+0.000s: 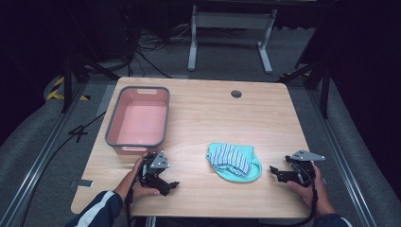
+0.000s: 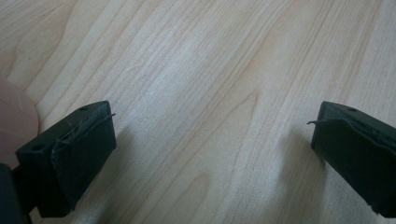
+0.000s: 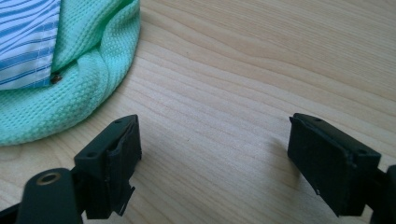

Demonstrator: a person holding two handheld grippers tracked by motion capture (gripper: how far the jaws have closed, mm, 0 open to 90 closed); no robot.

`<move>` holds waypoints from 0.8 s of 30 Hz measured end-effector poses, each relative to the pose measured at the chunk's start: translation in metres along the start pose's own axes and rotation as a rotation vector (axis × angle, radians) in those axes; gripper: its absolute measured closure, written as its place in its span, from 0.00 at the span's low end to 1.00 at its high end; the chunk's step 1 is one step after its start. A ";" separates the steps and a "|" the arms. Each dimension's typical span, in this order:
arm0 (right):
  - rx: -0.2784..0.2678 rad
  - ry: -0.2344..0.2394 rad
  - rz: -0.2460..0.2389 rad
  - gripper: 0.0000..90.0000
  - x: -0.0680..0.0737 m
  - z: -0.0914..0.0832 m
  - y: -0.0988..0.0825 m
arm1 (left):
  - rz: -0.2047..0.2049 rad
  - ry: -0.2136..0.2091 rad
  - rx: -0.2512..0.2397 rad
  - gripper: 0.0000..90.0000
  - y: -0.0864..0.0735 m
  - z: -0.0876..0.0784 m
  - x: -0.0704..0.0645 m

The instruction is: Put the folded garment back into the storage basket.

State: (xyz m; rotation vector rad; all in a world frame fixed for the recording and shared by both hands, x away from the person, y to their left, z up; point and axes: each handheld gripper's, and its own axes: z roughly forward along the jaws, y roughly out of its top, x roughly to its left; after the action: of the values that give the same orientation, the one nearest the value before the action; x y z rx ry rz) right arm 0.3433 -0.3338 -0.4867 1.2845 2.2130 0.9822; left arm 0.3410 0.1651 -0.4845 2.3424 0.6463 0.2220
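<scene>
Right, worktop (image 1: 208,118): pale wood grain, rounded corners, a round cable hole near its far edge.
Bin (image 1: 138,118): pink rectangular plastic tub with a grey rim, on your far left.
Cloths (image 1: 234,161): mint waffle-knit fabric (image 3: 93,70) with a blue-striped piece (image 3: 23,42) on top, lying between your hands.
Left gripper (image 2: 210,140): your black fingers stand wide apart over bare wood, holding nothing.
Right gripper (image 3: 215,158): fingers spread wide, empty, just beside the mint cloth.
</scene>
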 end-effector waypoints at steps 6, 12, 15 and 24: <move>0.001 -0.002 0.000 0.20 -0.001 -0.002 -0.001 | 0.015 -0.012 -0.004 0.05 -0.001 -0.002 0.000; 0.002 -0.004 0.003 0.20 0.000 -0.002 -0.001 | 0.027 -0.014 -0.012 0.05 -0.001 -0.002 0.000; 0.002 -0.005 0.005 0.20 0.000 -0.002 -0.002 | 0.015 -0.005 -0.010 0.05 -0.001 -0.002 -0.001; 0.006 -0.037 0.007 0.16 -0.001 -0.003 -0.002 | -0.041 0.027 -0.011 0.14 0.002 -0.005 -0.002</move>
State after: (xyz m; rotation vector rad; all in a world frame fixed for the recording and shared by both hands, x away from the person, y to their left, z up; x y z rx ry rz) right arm 0.3411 -0.3363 -0.4864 1.3033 2.1863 0.9477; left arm 0.3386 0.1658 -0.4799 2.3166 0.7036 0.2382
